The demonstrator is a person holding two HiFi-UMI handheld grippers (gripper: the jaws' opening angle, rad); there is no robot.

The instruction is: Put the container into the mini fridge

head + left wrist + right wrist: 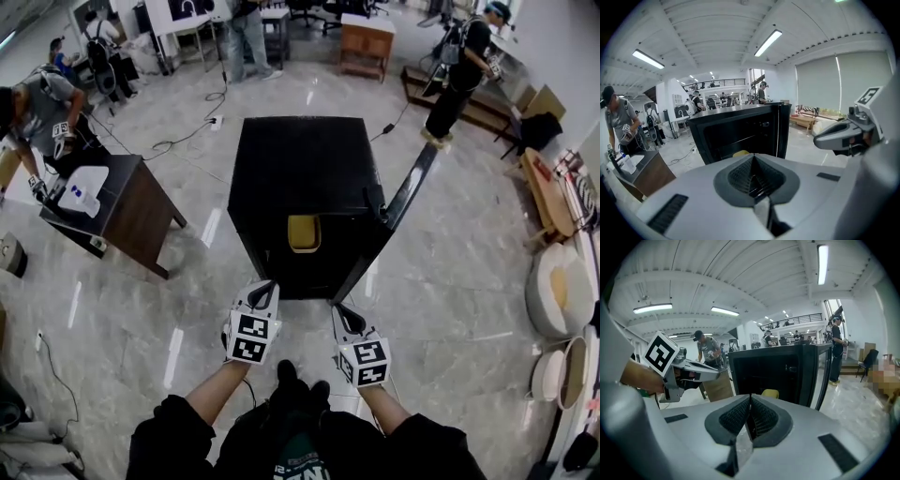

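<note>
left claw (265,286): clenched, nothing between the jaws; hangs just short of the fridge opening.
right claw (340,309): clenched and empty too; beside the left one, under the open door (409,192).
container (304,232): yellow, inside the mini fridge (300,169), low and close to the front edge; neither claw touches it.
container contents: cannot tell; only a tan top shows, lid or open mouth unclear.
mini fridge: black, stands on the floor, door swung out to the person's right. Interior is dark; only the container is made out inside.
step: placement looks done. Probably what remains is shutting the door.
how: the right claw is nearer the door. Push its outer face near the free edge with the jaws kept clenched, in one slow, steady swing.
check first: the container may sit in the door's sweep. If so, nudge it deeper with a clenched tip.
</note>
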